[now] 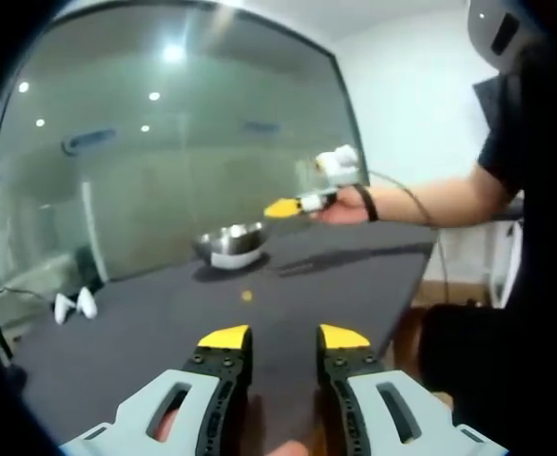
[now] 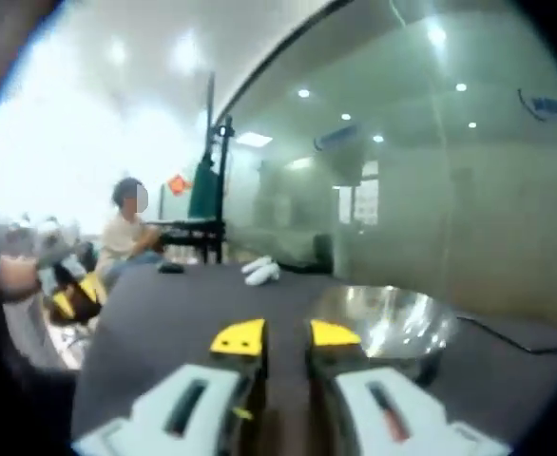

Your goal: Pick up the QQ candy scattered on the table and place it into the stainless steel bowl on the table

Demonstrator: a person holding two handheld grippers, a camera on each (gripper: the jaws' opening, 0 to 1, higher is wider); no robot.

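Jaws of the left gripper [image 1: 284, 338] are standing spread with nothing between them, hovering over the dark counter [image 1: 355, 275]. One small orange QQ candy [image 1: 247, 295] is lying on the counter ahead of them, nearer than the stainless steel bowl [image 1: 232, 243]. Right gripper [image 2: 285, 335] jaws are sitting slightly apart and empty, just left of the bowl [image 2: 390, 321]. White objects [image 2: 262, 271] are lying at the far end.

The right claw [image 2: 286, 338] stands with its yellow tips slightly apart and nothing between them. Just beyond, to the right, sits the stainless steel bowl [image 2: 385, 318] on the dark surface [image 2: 164, 313]. The left claw [image 2: 77, 296] shows at the far left.
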